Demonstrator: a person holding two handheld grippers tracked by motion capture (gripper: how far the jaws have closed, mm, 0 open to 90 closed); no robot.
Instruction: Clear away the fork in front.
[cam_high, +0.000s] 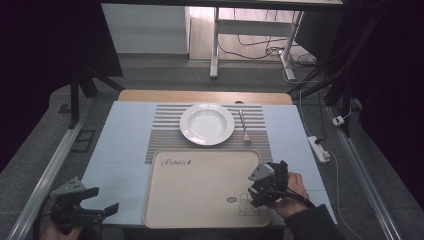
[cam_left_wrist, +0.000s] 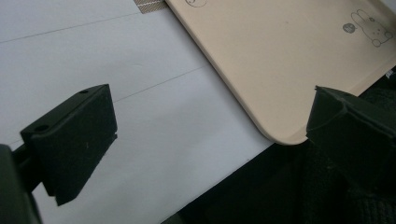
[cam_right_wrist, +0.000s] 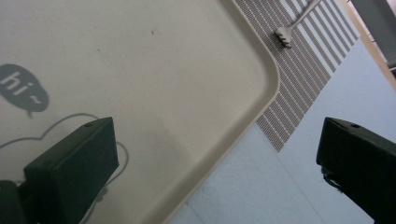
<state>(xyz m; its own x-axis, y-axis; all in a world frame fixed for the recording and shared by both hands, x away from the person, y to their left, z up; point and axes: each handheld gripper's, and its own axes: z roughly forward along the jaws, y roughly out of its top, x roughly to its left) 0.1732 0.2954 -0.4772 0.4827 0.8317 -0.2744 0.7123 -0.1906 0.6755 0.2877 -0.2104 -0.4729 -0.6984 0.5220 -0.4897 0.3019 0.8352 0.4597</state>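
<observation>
On the pale blue worktop (cam_high: 120, 150) in the high view, a flat beige plastic tray with a rabbit print (cam_high: 200, 187) lies nearest the person, and behind it a striped woven placemat (cam_high: 167, 122) carries a round white deep plate (cam_high: 207, 123) with a small metal fork (cam_high: 243, 127) just to its right. The layout looks like a place setting waiting to be loaded onto the tray. The right gripper (cam_high: 264, 187) hovers over the tray's near right corner, jaws spread wide and empty; the left gripper (cam_high: 95, 210) waits off the tray's near left corner, also wide and empty. Both hands are cut off by the bottom edge.

In the left gripper view, the left gripper's jaws frame the tray's rounded near corner (cam_left_wrist: 280, 135) and bare worktop; dark cloth below is hard to make out.

In the right gripper view, the tray's far right corner (cam_right_wrist: 273, 79) sits between the open jaws, with the fork's tines (cam_right_wrist: 283, 35) beyond on the placemat; its handle runs out of frame.
</observation>
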